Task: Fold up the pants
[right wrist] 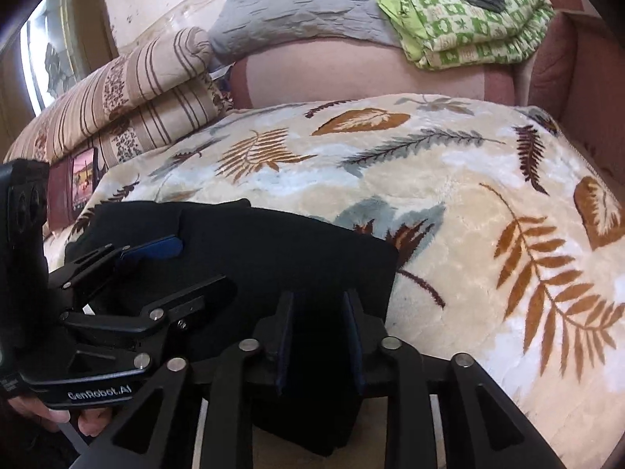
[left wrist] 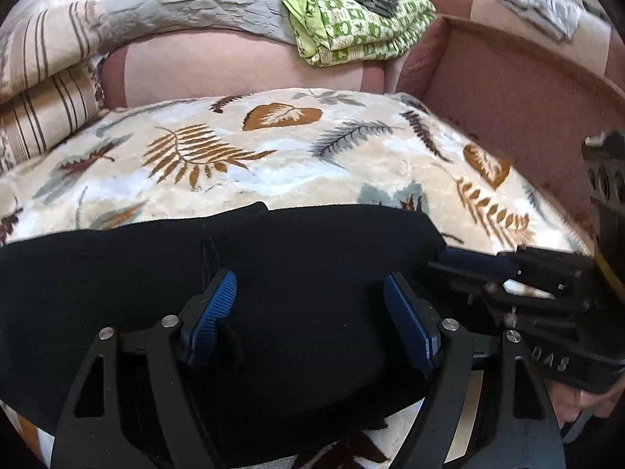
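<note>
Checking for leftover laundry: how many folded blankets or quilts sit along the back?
2. A green patterned quilt at the back right on the sofa, and a striped beige one at the left. Others may be hidden.

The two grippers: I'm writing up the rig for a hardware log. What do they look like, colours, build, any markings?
Both match: the left gripper and right gripper have matte black linkage frames with triangular cutouts and round silver pivot pins, plus flat ribbed blue pads on the fingers. White lettering "GenRobot.AI" marks the left gripper's body in the right wrist view. No cables are visible.
</note>
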Motion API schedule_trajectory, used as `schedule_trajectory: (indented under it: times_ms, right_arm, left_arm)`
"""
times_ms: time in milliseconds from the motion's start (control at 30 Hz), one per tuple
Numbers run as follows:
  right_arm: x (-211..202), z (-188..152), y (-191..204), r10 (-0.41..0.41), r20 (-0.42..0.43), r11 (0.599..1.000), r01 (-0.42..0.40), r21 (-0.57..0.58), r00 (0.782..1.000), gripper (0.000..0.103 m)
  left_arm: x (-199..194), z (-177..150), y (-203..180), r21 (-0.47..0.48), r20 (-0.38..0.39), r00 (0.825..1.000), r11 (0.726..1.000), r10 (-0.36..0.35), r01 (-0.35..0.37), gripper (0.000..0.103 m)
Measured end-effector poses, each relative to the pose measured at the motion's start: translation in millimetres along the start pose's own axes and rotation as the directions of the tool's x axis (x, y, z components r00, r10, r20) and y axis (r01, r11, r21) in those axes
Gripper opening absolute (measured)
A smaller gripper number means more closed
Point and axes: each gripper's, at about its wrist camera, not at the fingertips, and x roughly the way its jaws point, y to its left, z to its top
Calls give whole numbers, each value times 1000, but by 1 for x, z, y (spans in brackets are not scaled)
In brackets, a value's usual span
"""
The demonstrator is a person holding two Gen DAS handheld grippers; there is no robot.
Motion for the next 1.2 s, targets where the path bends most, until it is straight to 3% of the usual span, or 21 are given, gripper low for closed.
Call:
schedule_trajectory:
  times_ms: [467, 633, 933, 1200]
  right_arm:
    - [1, 1, 7, -32, -9, 999, 31, -38, 999, 32]
    - [2, 3, 9, -51, -23, 998, 50, -37, 998, 32]
    - [4, 5, 10, -65, -34, 998, 64, -25, 997, 33]
    - [5, 6, 12, -76, -45, 997, 75, -25, 996, 33]
  left_arm:
    - [-3, 9, 24, -178, -12, 990, 974, -144, 140, 78]
    - [-4, 7, 18, -138, -11, 992, 983, -126, 124, 78]
    - [-16, 10, 30, -199, 8, 986, 966, -167, 165, 78]
    - [-82, 14, 68, -293, 124, 990, 950, -74, 108, 78]
